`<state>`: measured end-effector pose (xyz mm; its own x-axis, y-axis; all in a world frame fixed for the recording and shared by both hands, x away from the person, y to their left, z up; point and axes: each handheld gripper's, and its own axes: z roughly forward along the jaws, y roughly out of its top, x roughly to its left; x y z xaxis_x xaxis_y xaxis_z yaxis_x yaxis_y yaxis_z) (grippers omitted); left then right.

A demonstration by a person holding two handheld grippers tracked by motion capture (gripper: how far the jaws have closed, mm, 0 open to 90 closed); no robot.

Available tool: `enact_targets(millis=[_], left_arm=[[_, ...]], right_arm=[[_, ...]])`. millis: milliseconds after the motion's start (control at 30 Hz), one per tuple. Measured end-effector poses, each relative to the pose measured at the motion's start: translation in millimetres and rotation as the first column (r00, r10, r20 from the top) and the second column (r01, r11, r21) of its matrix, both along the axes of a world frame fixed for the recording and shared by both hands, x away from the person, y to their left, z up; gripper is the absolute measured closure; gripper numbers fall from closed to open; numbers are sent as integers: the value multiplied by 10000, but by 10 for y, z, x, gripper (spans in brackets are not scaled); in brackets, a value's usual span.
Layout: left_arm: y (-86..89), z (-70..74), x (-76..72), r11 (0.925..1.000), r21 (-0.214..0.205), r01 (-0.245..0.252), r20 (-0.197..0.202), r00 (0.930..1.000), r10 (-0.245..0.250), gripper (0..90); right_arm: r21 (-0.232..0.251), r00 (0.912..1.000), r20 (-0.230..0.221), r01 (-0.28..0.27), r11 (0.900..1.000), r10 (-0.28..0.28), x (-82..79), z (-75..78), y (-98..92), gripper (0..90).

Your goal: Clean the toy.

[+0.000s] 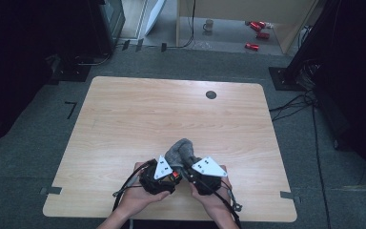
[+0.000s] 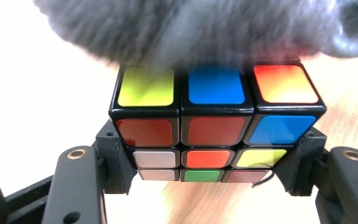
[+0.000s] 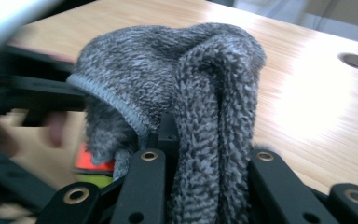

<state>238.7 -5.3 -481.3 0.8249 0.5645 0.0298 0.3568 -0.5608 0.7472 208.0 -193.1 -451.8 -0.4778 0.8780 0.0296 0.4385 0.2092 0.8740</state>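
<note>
Left hand-held gripper clamps the cube just above the surface; right hand-held gripper pinches the grey sock draped over it (a tug could snag and twist the cube loose).

Wooden table — red cans, mug on floor beyond.

Light wooden table, round grommet

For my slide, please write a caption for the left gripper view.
Left gripper clamps a multicoloured puzzle cube under a fuzzy grey cloth.
</note>
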Motion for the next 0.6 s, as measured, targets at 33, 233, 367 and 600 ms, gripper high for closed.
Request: enact_targets(millis=[33,233,367,600], left_arm=[[-11,-2,-4,10000,-68,-18,0,10000,18,352],[-13,7,-27,9999,-95,88,120,9999,-87,352],[-1,2,-11,9995,-311,78,-70,9999,-80,352],[6,8,-20,9996,-224,158,67,9999,-156,353]], right_arm=[[208,10000,-72,-42,9998,44,-7,1,-14,770],[-52,9965,287,-790,9969,791,-80,32,120,766],[428,10000,3,0,9991,0,39,-25,-67,774],[0,9958,617,-671,9977,670,-67,-4,74,773]])
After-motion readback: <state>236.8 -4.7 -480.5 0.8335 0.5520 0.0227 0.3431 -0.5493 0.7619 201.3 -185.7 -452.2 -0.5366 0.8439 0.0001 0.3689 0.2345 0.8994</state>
